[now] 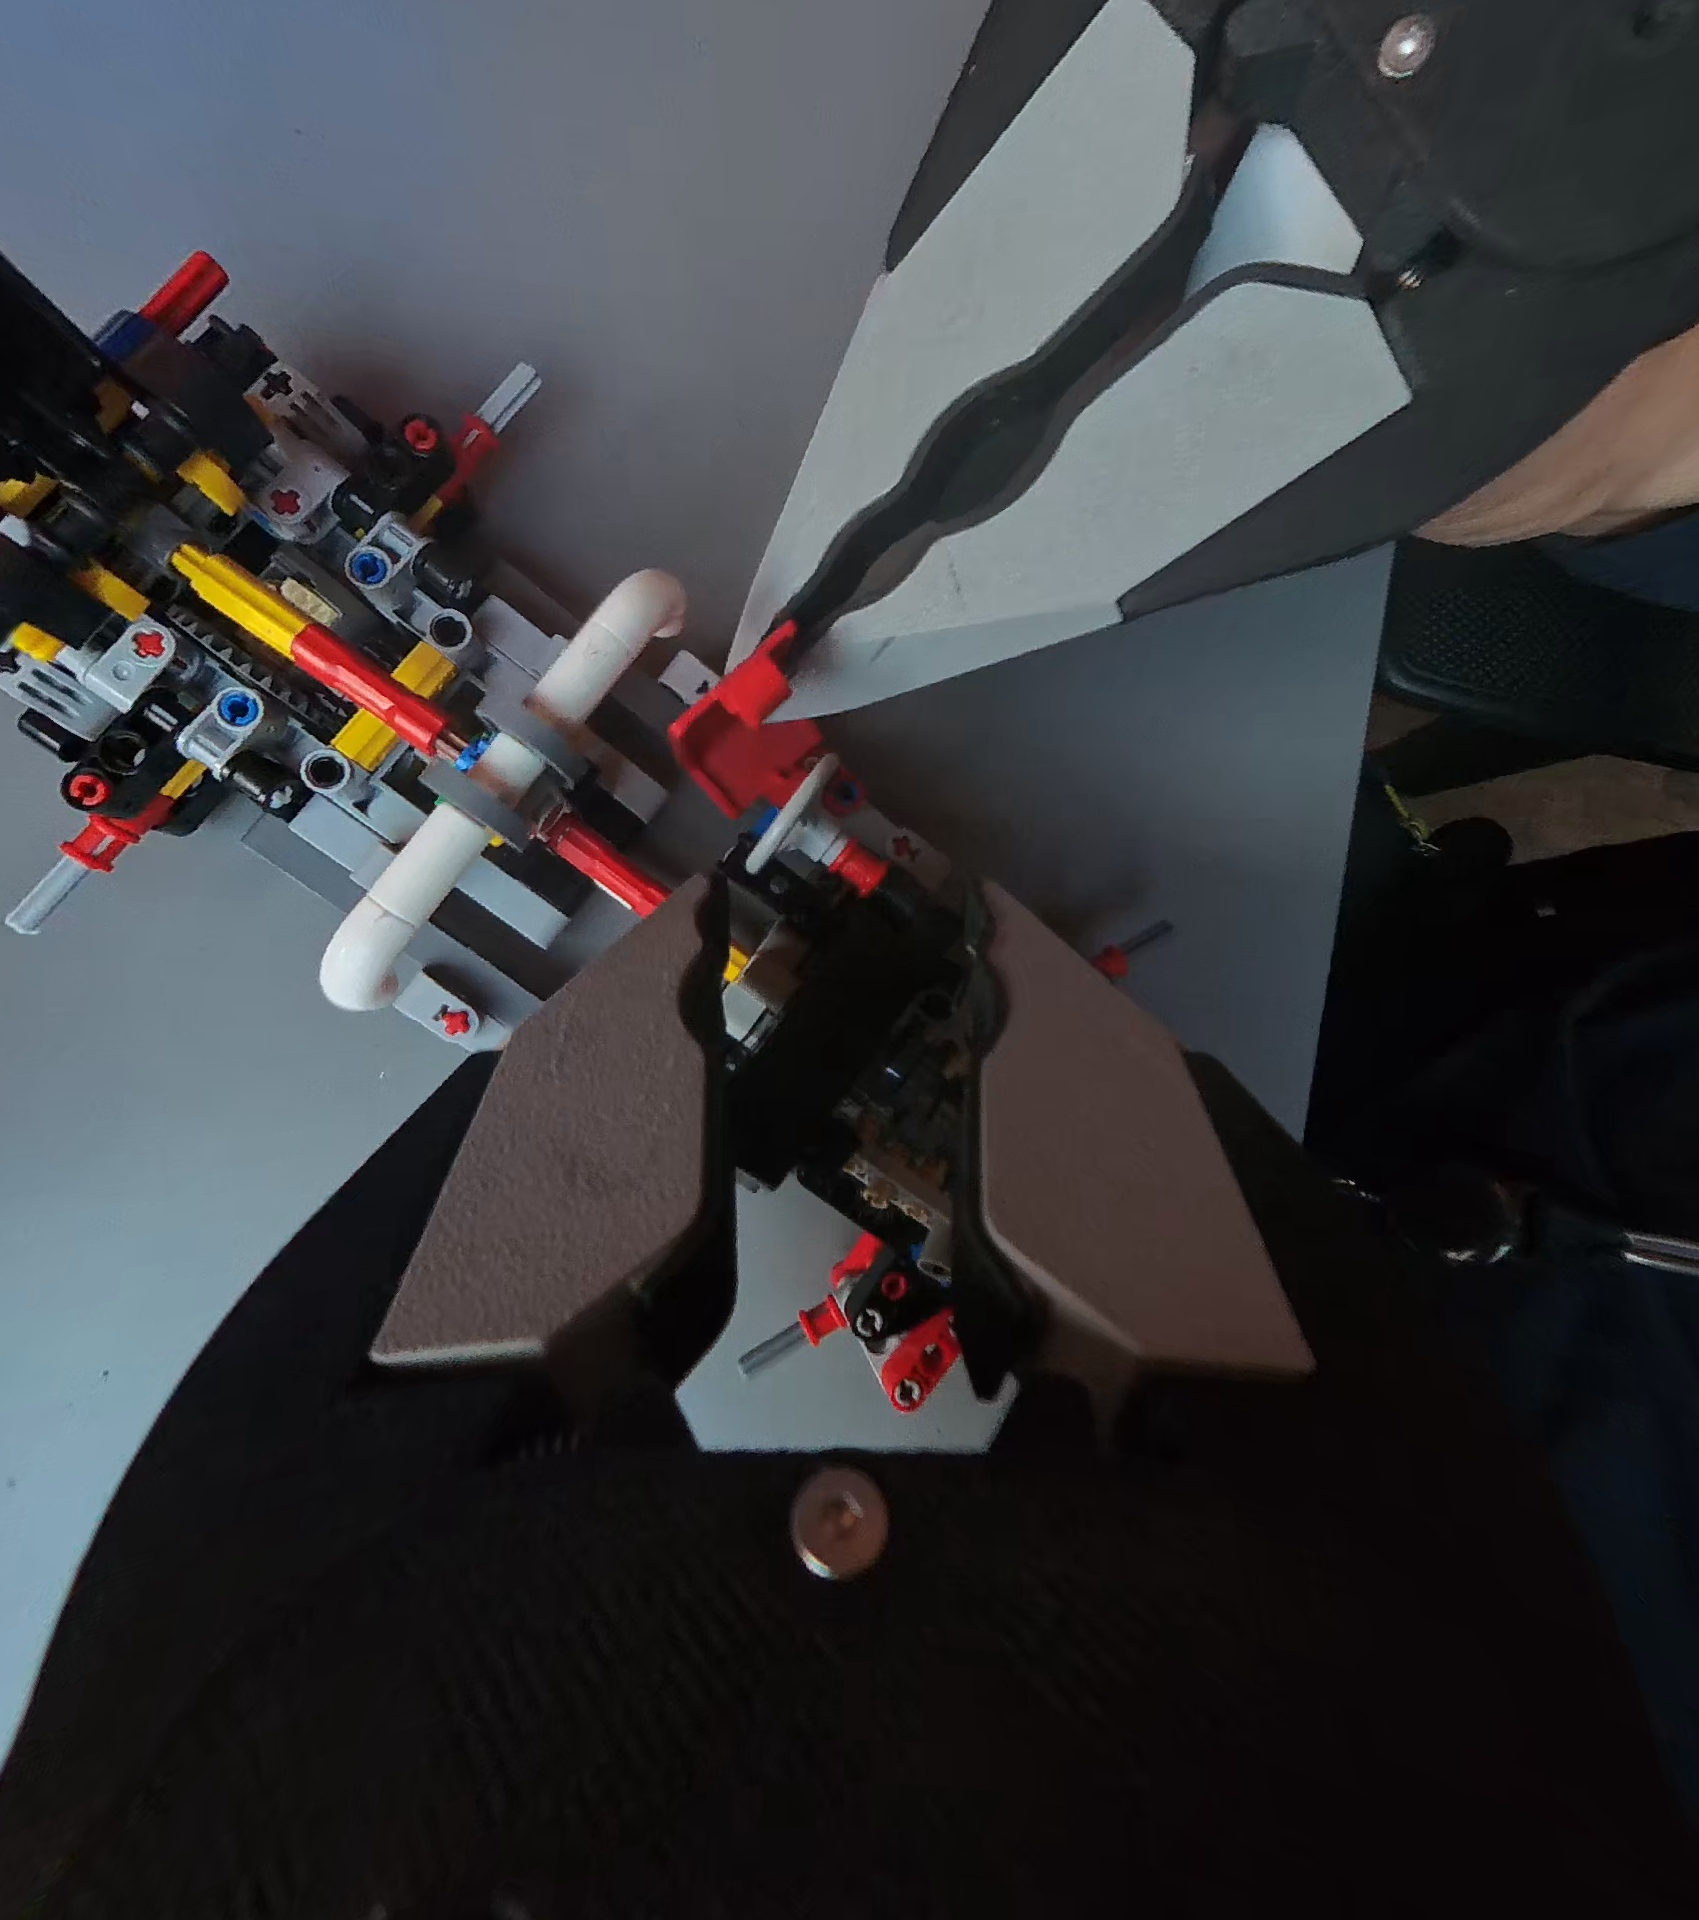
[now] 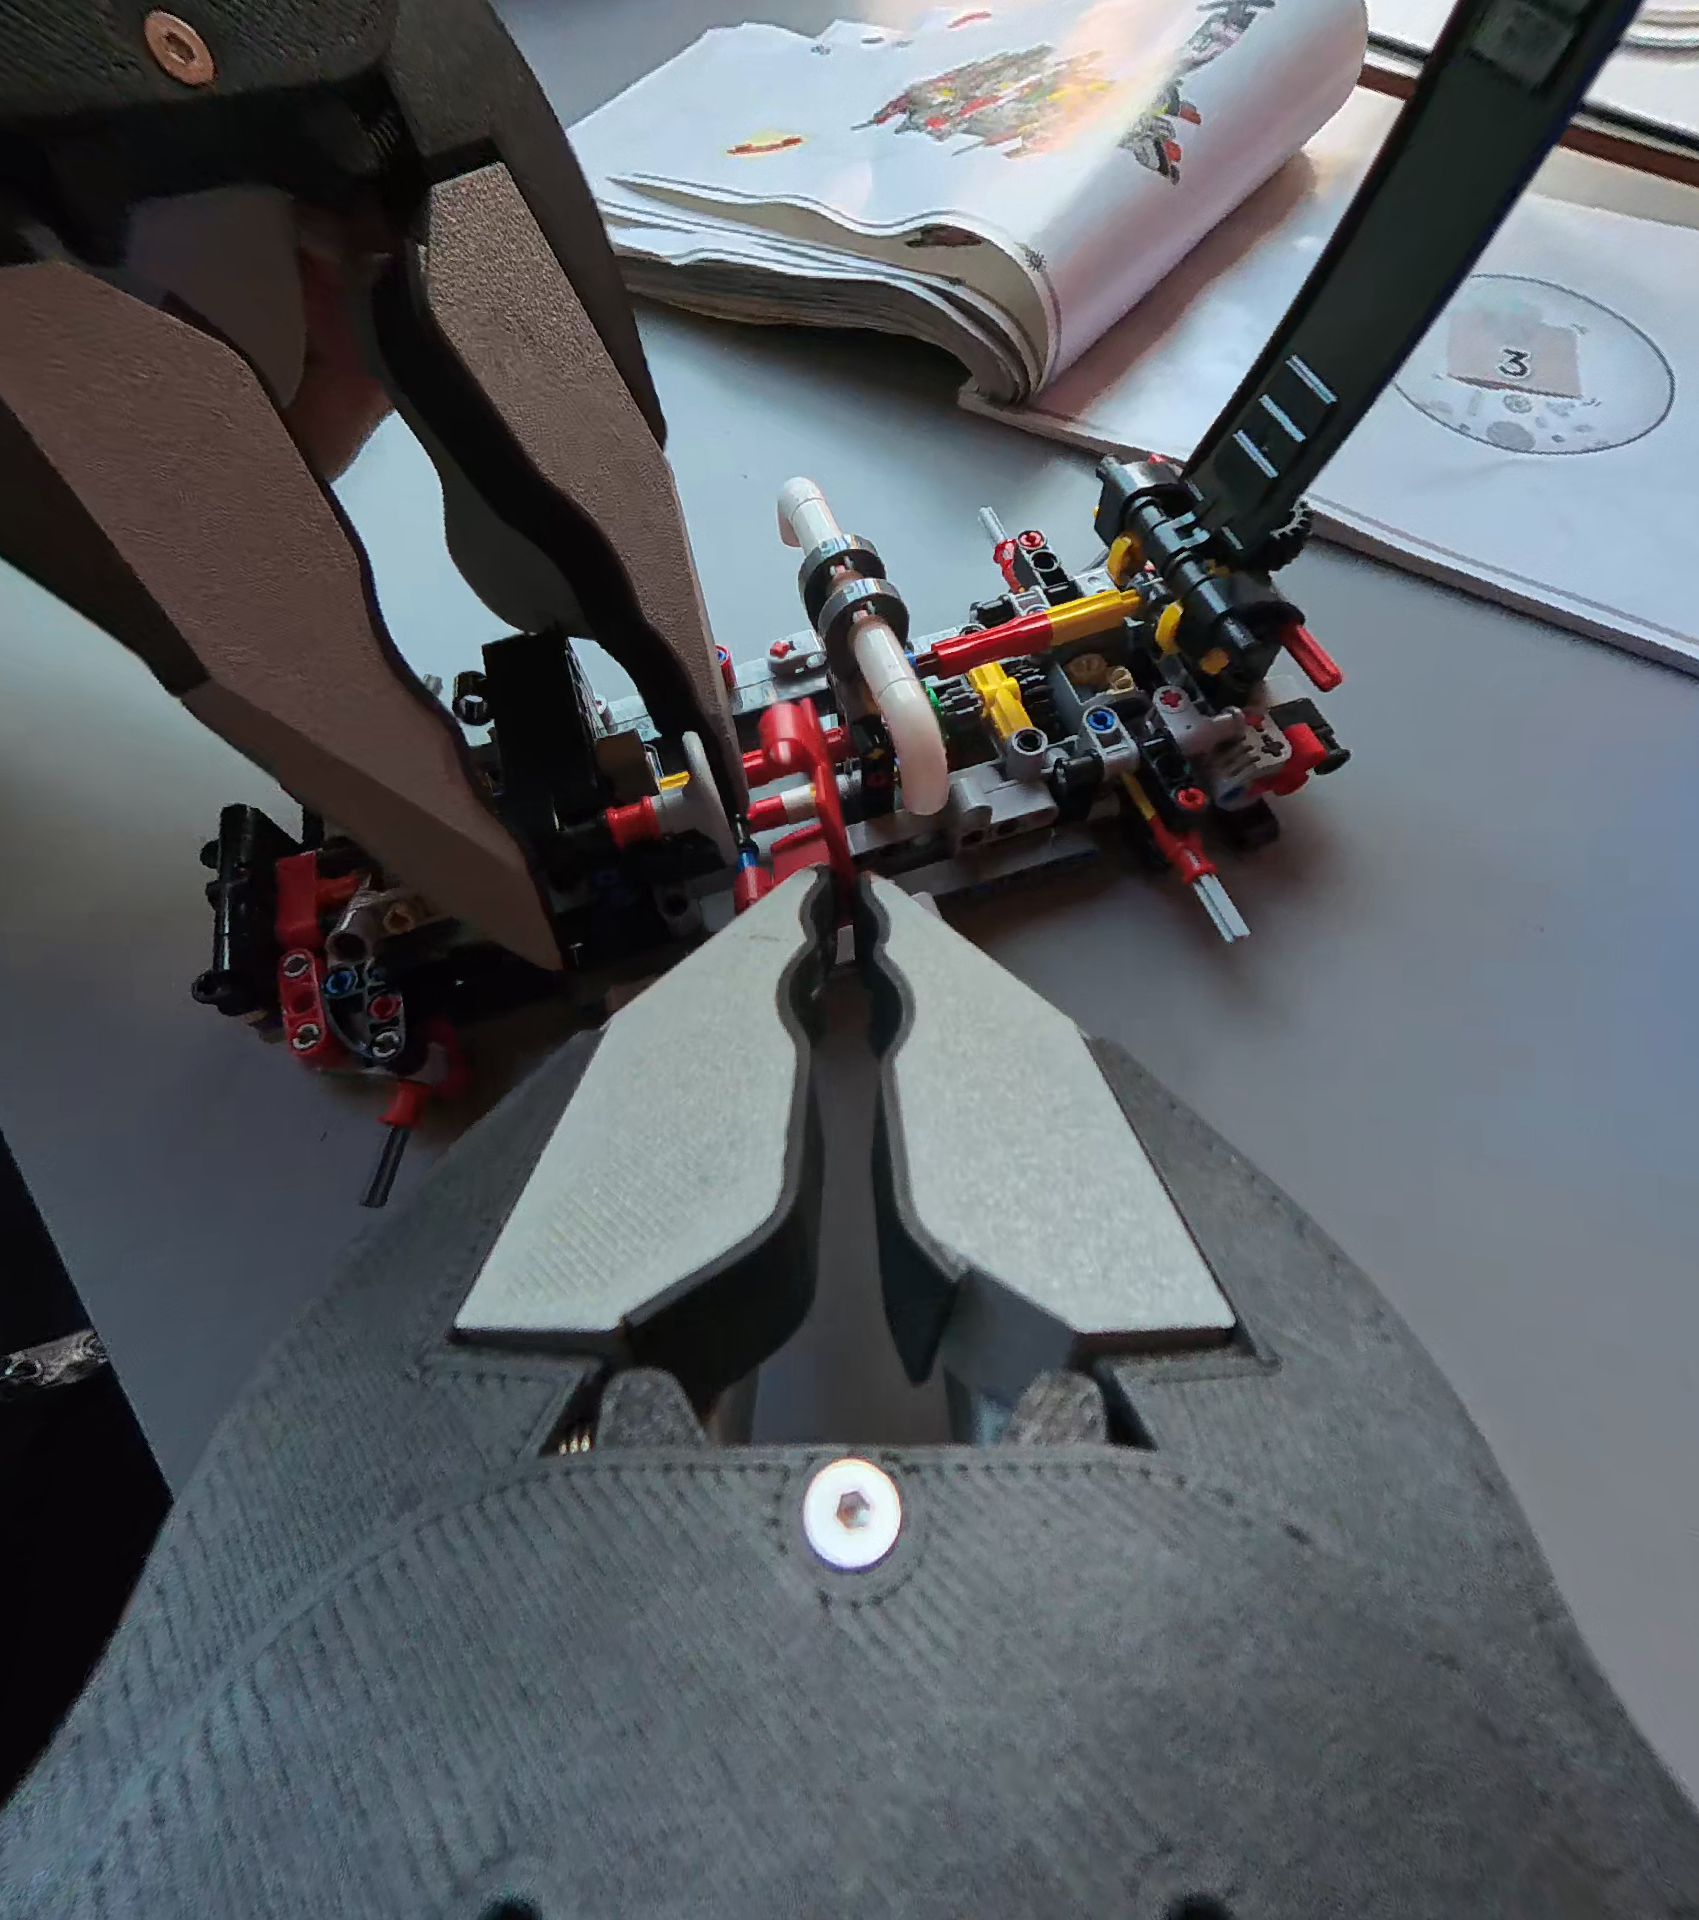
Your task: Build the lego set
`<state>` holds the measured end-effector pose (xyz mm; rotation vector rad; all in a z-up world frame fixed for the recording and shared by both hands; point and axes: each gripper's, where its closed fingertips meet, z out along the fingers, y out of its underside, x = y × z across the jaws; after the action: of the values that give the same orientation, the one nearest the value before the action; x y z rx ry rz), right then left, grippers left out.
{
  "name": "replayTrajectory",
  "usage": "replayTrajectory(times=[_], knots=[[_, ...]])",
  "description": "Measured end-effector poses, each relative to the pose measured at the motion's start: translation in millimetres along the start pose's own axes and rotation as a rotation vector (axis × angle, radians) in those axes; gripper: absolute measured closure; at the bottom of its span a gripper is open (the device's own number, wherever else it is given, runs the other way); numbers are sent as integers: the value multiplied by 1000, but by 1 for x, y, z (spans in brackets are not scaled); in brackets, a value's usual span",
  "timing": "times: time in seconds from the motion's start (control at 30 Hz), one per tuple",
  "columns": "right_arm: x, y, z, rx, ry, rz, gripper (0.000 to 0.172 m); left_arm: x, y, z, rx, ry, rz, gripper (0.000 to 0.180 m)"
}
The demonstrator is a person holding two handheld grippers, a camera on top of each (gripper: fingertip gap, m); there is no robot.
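The right gripper [image 2: 840,914] has its fingers closed on a thin red piece [image 1: 741,717] at the brick model [image 1: 305,644] on the grey desk [image 1: 149,1247], while the left gripper [image 1: 850,935] has its fingers spread around the model's black end block [image 2: 554,717], apparently steadying it for seating the piece.

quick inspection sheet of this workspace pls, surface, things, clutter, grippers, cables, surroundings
surface: grey table, matte, edge visible on the near side.
job's things: long brick-built model lying on the table, with white curved pipes and a black strap rising from its far end; a red panel piece at its side.
clutter: open instruction booklet and printed sheet behind the model.
grippers: left gripper straddles the model's black end block, contact unclear; right gripper pinches the red panel piece.
cables: nothing seen.
surroundings: a person's forearm behind the right gripper; dark floor area beyond the table.
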<state>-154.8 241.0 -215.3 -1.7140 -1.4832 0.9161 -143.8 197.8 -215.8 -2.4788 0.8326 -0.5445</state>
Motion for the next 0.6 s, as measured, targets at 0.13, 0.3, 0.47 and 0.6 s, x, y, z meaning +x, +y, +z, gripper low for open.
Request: replayTrajectory(times=[0.13,0.3,0.47,0.6], knots=[[0,0,2,-8,-21,18,172,1,-1,-7,22,-2,-14,138],[-1,0,5,-19,-21,17,172,2,2,-1,13,31,-47,140],[0,2,6,-28,-17,55,172,1,1,-1,39,32,-51,140],[-1,3,5,-32,-41,74,172,0,0,0,53,38,-40,140]])
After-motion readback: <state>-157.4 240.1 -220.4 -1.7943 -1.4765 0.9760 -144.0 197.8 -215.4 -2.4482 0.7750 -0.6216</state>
